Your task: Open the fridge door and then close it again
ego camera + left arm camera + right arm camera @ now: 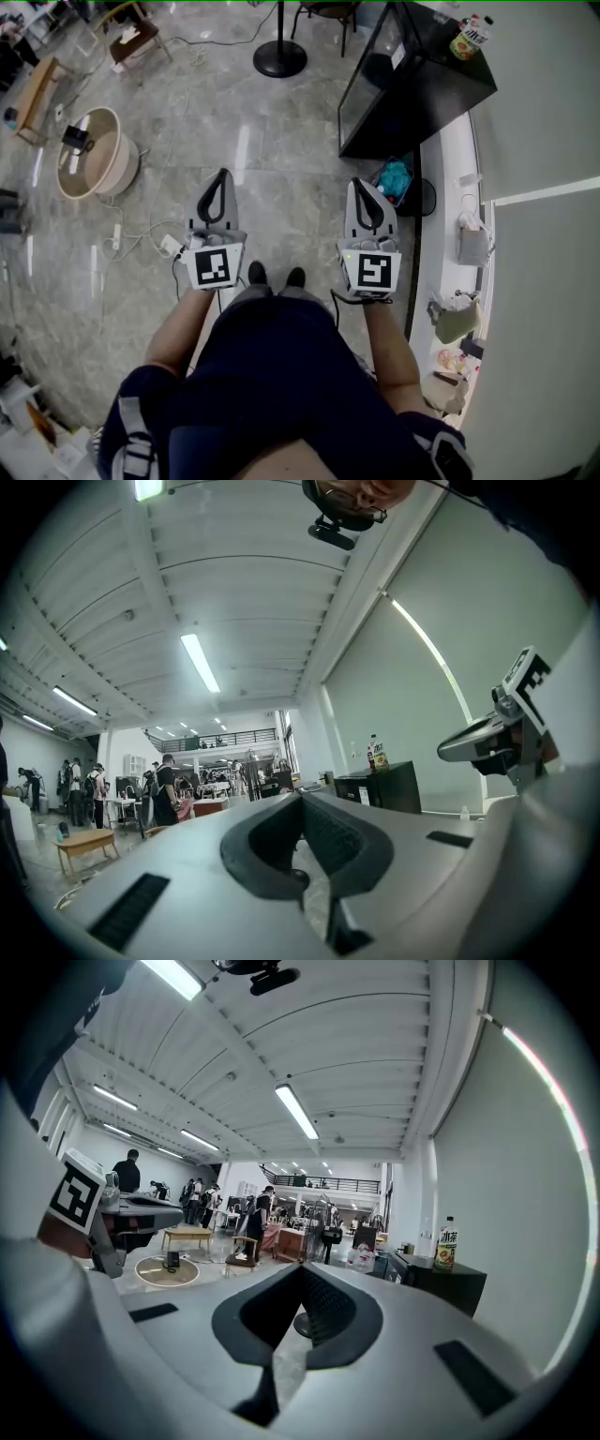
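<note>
A black mini fridge (403, 80) stands against the wall at the upper right of the head view, door shut, with a drink bottle (466, 37) on top. It shows small in the left gripper view as a dark box (384, 787) and in the right gripper view (448, 1283) with the bottle (446, 1243). My left gripper (222, 178) and right gripper (361, 187) are held level side by side in front of me, both shut and empty, well short of the fridge. Their tips meet in the gripper views (300, 799) (302, 1272).
A round wooden table (92, 155) and cables lie on the floor at left. A black stand base (279, 58) sits ahead. A white ledge (448, 178) with bags runs along the right wall. People stand far off in the hall (165, 785).
</note>
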The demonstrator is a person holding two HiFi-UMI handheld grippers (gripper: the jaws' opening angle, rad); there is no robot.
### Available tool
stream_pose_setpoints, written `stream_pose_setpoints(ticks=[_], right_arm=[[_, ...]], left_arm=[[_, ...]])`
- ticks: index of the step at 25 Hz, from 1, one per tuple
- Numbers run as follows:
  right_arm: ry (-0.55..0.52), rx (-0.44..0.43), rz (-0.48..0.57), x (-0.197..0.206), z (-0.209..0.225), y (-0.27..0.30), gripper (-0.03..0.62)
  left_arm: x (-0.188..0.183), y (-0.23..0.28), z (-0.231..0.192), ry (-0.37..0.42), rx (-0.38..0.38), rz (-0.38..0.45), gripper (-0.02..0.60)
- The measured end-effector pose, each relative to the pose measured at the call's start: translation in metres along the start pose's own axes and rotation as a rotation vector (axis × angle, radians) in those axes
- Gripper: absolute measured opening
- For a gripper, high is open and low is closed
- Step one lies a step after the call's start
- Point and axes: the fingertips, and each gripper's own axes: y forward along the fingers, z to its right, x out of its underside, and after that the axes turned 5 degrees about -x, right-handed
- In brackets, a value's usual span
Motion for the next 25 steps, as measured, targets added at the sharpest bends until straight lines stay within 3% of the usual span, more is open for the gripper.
stream_pose_setpoints(ticks=[20,21,23,25], right_arm=[[0.026,-0.026,-0.010,-0.001,0.006,0.008,0.018],[0.029,-0.029,-0.009,-0.001,0.006,0.009,0.018],[0.023,-0.026,-0.016,0.003,0.008,0.009,0.018],[0.018,-0.024,-0.021,0.006,0.011,0.009,0.018]], left_arm=[[0.007,0.013,0.008,-0.013,0.046,-0.021,0.029],[0.007,0.014,0.008,-0.017,0.051,-0.022,0.042],[0.009,0.017,0.009,-0.025,0.066,-0.033,0.168],[0.010,0.020,0.010,-0.034,0.074,-0.038,0.201]])
